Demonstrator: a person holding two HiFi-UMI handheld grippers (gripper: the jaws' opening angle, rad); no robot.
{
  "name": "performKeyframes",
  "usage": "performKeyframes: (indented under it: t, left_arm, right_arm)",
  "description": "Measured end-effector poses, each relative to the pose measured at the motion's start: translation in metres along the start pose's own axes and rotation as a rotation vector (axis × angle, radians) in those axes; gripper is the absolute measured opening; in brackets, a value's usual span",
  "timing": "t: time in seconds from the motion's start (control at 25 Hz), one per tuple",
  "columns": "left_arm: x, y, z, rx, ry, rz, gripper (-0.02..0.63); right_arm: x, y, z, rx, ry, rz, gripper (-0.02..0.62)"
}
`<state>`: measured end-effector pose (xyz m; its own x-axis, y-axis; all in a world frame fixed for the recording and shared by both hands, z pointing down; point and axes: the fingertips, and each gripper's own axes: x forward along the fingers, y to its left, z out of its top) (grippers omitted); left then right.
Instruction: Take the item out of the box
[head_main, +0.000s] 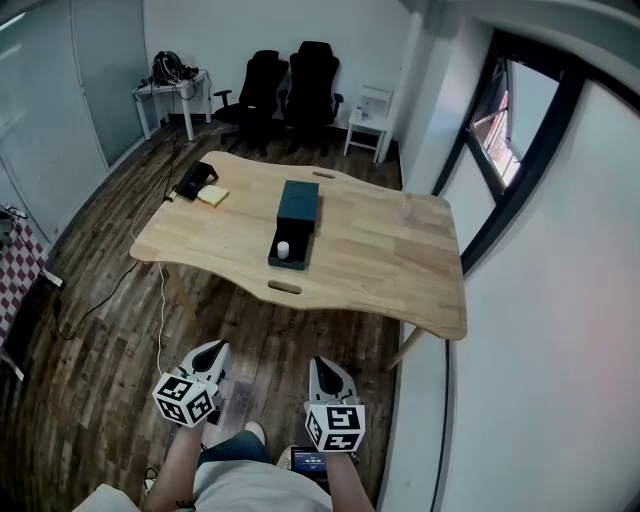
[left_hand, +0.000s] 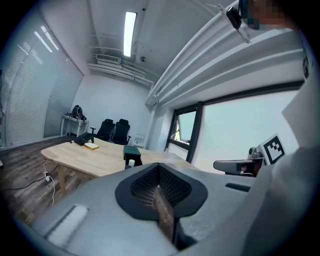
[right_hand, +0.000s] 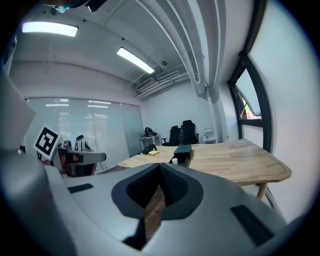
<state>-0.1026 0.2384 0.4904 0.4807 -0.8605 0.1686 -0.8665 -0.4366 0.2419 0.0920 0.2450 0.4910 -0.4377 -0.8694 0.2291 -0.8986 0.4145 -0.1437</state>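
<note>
A long dark green box (head_main: 298, 215) lies in the middle of the wooden table (head_main: 380, 270), its near end open with a small white item (head_main: 283, 250) standing in it. Both grippers hang low over the floor, well short of the table. My left gripper (head_main: 212, 350) is shut with nothing in it, and my right gripper (head_main: 322, 365) beside it is also shut and empty. In the left gripper view the left gripper (left_hand: 159, 167) points at the box (left_hand: 131, 151) and white item (left_hand: 131, 162). The right gripper (right_hand: 160, 167) faces the same box (right_hand: 182, 149).
A black device (head_main: 195, 180) and a yellow pad (head_main: 212, 196) lie at the table's far left, a small clear bottle (head_main: 405, 210) at its far right. Two black office chairs (head_main: 290, 90) and a white desk (head_main: 175, 95) stand behind. A cable (head_main: 160, 320) runs across the floor.
</note>
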Motion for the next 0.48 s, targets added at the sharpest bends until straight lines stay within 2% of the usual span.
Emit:
performKeyframes:
  t: [0.28, 0.48]
  left_arm:
    - [0.062, 0.016, -0.003, -0.006, 0.012, -0.005, 0.002]
    - [0.134, 0.032, 0.009, -0.003, 0.018, -0.058, 0.002]
  right_arm:
    - [0.041, -0.034, -0.001, 0.007, 0.002, -0.004, 0.005]
    - [0.088, -0.079, 0.001, 0.030, 0.035, -0.056, 0.005]
